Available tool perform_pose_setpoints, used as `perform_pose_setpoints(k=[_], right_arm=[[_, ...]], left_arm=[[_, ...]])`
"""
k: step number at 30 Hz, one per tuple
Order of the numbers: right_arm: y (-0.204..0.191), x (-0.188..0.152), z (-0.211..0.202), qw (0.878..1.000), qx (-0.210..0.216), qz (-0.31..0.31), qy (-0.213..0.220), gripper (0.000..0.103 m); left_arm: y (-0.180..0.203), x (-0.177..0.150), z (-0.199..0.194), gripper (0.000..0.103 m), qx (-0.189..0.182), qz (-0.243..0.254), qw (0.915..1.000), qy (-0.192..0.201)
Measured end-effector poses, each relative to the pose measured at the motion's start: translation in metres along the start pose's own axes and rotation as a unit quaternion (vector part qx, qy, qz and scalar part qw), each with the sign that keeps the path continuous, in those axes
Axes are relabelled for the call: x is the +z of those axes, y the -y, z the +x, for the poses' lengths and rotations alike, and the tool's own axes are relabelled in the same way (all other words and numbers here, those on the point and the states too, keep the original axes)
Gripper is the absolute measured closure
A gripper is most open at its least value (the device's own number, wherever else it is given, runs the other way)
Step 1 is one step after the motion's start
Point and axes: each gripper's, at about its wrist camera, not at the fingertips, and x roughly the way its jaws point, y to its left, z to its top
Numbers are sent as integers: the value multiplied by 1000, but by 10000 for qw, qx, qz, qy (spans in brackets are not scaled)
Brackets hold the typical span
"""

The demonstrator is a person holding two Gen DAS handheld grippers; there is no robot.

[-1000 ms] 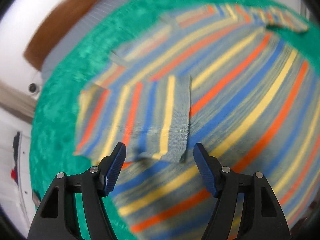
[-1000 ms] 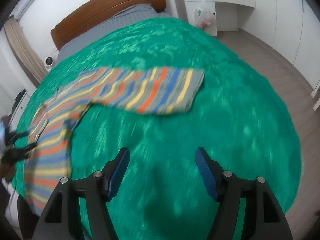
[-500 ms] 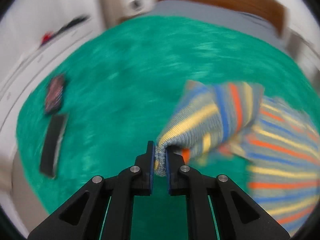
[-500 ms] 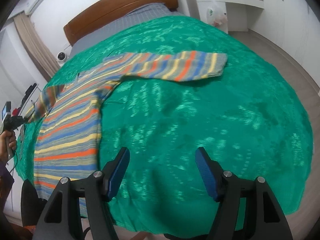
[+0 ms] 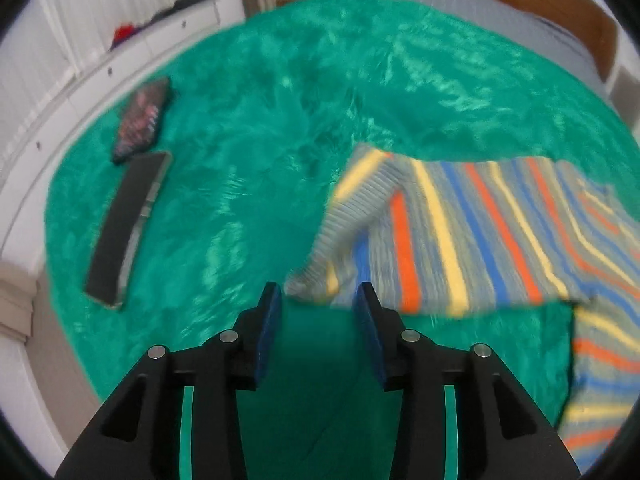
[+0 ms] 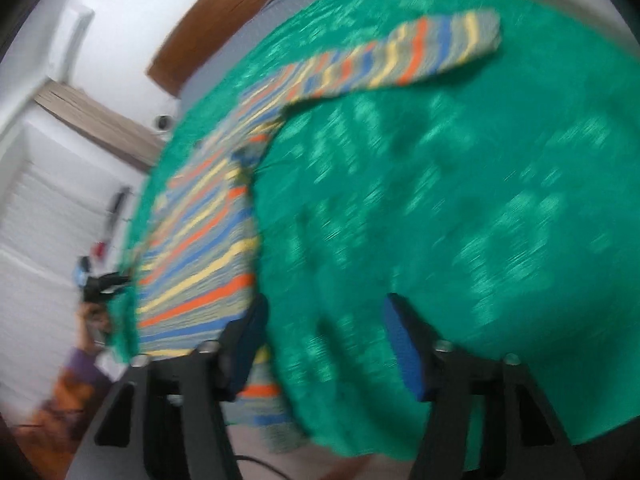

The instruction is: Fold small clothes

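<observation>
A striped knit sweater (image 5: 472,232) in grey, orange, yellow and blue lies spread flat at the frame's right, sleeve cuff toward bottom centre.

sweater (image 5: 472,232) on blanket (image 5: 260,128), two flat items (image 5: 124,224) lying left

Open green blanket (image 5: 260,128) left of striped sweater (image 5: 460,224); two dark flat items (image 5: 128,208) block its far-left edge near the white wall.

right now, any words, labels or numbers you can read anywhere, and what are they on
None can be read.
Patterned flat thing on the blanket: red marks, too blurred to read as text.
Dark slab beside it: no print visible.
Striped sweater: stripes only, no label showing.
</observation>
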Motion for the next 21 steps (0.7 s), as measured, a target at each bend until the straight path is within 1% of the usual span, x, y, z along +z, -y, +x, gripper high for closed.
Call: perform_pose_setpoints(k=[1,2,3,4,5,6,7,8,9,10,11,12,13,14,15,16,17,19,20,21], right_arm=[[-2,-3,6,9998,202,18,-62,59],[-4,-5,11,9994,342,18,-86,62],[-9,-7,18,9987,487,4,-135,69],[-16,-8,28,9982,559,-47,-194,74],[-25,-9,35,9979,595,-132,-224,75],[-37,-10,43,9972,658,-259,-248,76],[-54,-12,50,9963,662,-483,-252,76],[-68,-14,56,9954,609,-700,-259,76],[-90,-17,65,9927,485,-1067,-287,76],[-104,-20,73,9894,406,-1353,-333,76],[-116,-23,80,9861,313,-1593,-348,76],[-131,-28,90,9803,3,-1950,-318,76],[-149,-36,99,9689,-411,-2427,-262,76],[-162,-44,104,9577,-645,-2799,-173,75],[-177,-54,107,9421,-875,-3238,-51,70],[-186,-63,109,9309,-931,-3533,-8,59],[-190,-69,108,9254,-839,-3697,-7,55],[-192,-80,104,9187,-527,-3914,-41,54],[-191,-83,103,9175,-365,-3958,-114,54],[-188,-85,101,9193,-45,-3926,-276,54]], left_arm=[[1,-8,-12,60,-2,103,9999,110],[5,-19,-28,58,-34,244,9994,226],[11,-26,-38,56,-101,359,9989,288],[20,-36,-50,52,-237,512,9978,343],[31,-46,-62,47,-417,690,9960,381],[49,-63,-77,44,-693,961,9921,418],[62,-70,-86,39,-873,1143,9886,437],[77,-85,-97,36,-1078,1353,9838,475],[99,-103,-109,36,-1347,1582,9768,516],[112,-114,-116,35,-1532,1707,9720,509],[130,-126,-121,35,-1782,1856,9652,464],[153,-139,-125,35,-2085,2032,9559,387],[168,-147,-126,35,-2250,2130,9502,345],[186,-153,-129,35,-2419,2198,9446,315],[198,-157,-127,35,-2600,2211,9396,250],[209,-160,-126,35,-2795,2169,9352,128],[218,-160,-121,35,-2973,2081,9318,-39],[234,-159,-112,35,-3236,1950,9253,-313],[240,-159,-108,34,-3268,1965,9237,-356],[248,-160,-105,33,-3200,2077,9238,-329]])
